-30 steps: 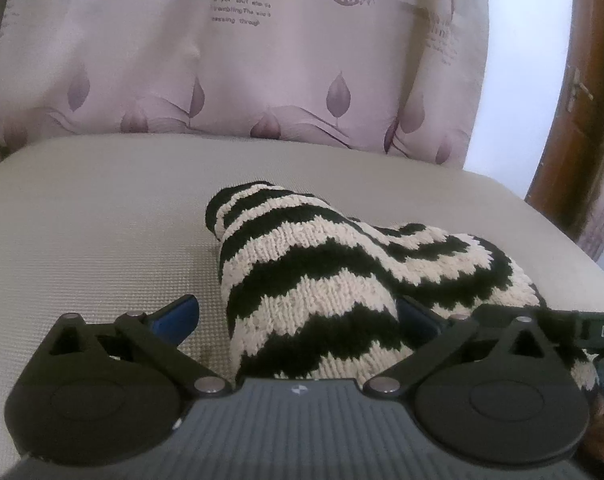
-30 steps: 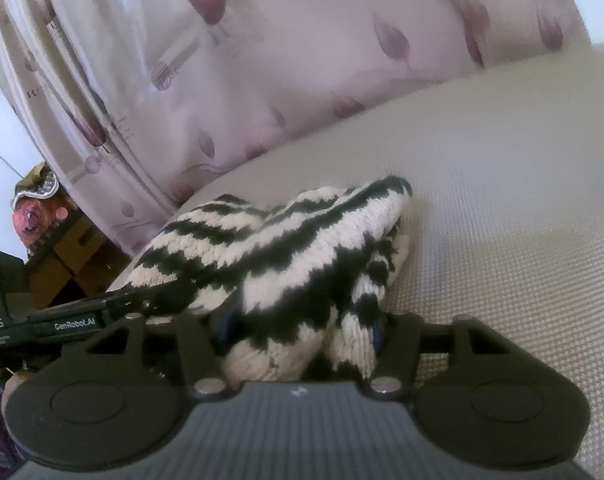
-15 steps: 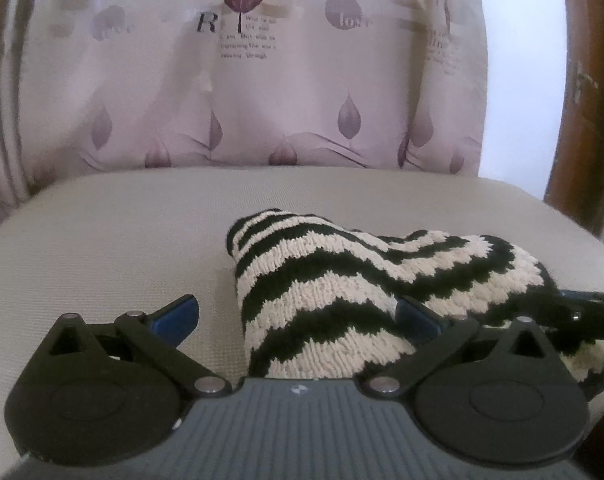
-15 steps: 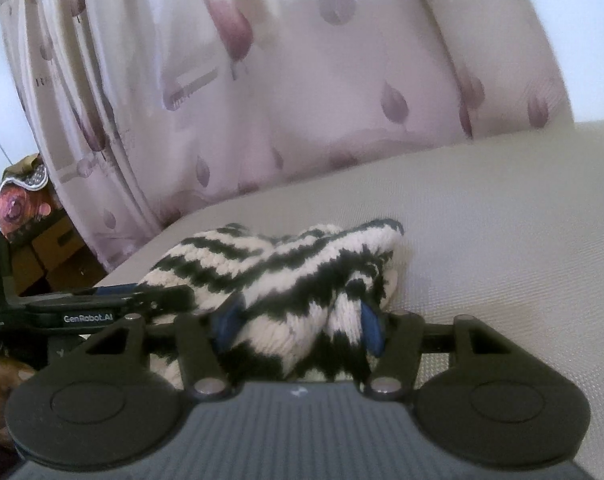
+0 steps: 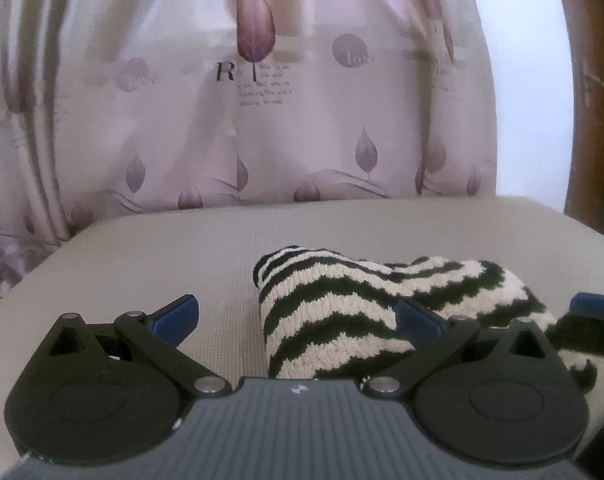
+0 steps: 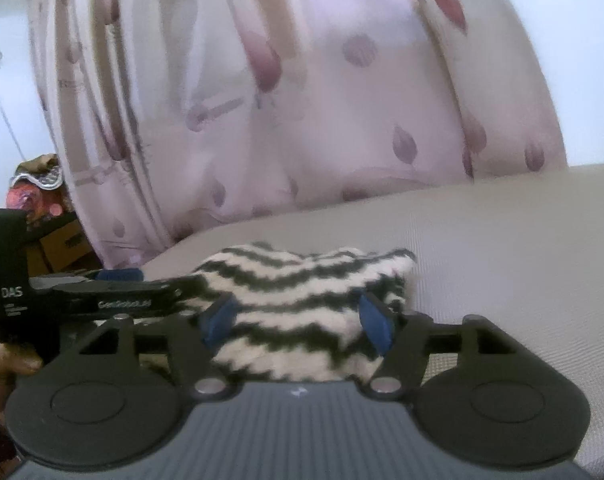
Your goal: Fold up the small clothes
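Left wrist view: the left gripper (image 5: 298,316) has its jaws spread wide; the left blue pad sits over bare cushion and the right pad rests against the striped knit garment (image 5: 354,304) without clamping it. The garment, black and cream, lies folded in a compact bundle on the beige cushion (image 5: 142,256), ahead of a pale leaf-print curtain (image 5: 262,120). Right wrist view: the right gripper (image 6: 298,320) straddles the garment (image 6: 302,292), and its jaws are opening, with the knit between the two pads. The left gripper (image 6: 102,292) is just beside the bundle's left edge.
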